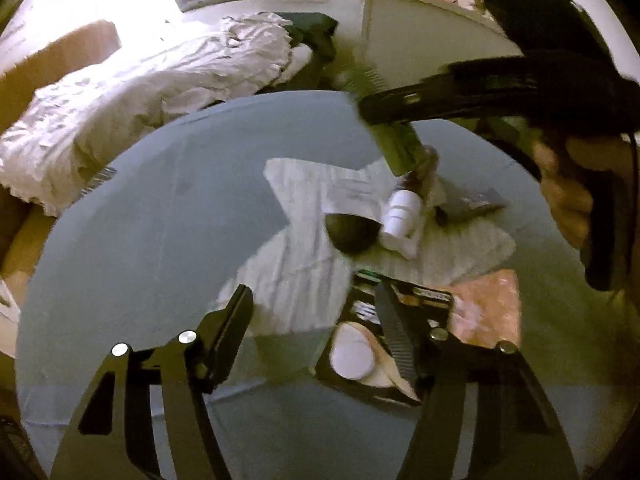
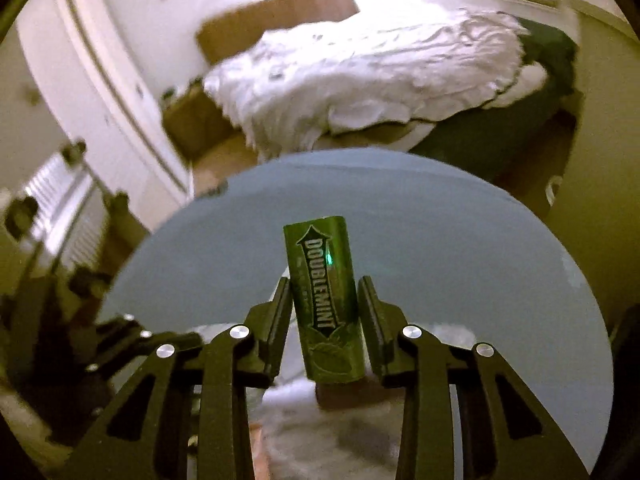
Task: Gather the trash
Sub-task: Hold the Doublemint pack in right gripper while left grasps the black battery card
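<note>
My right gripper (image 2: 324,312) is shut on a green Doublemint gum pack (image 2: 320,280), held upright above the round blue-grey table (image 2: 440,240). The left wrist view shows that same gripper (image 1: 400,108) with the pack (image 1: 400,148) lifted over a pile of litter. My left gripper (image 1: 316,316) hangs open low over the table (image 1: 160,220). Its right finger (image 1: 394,328) lies across a black printed packet (image 1: 360,356), and its left finger (image 1: 236,312) is over the edge of a white crumpled cloth (image 1: 296,264). Nothing is pinched between them.
On the cloth lie a black rounded object (image 1: 352,232), a small white bottle (image 1: 402,212), a dark flat packet (image 1: 472,204) and a pink wrapper (image 1: 488,308). Behind the table stands a bed with rumpled white bedding (image 1: 140,92). A person's hand (image 1: 568,196) holds the right gripper.
</note>
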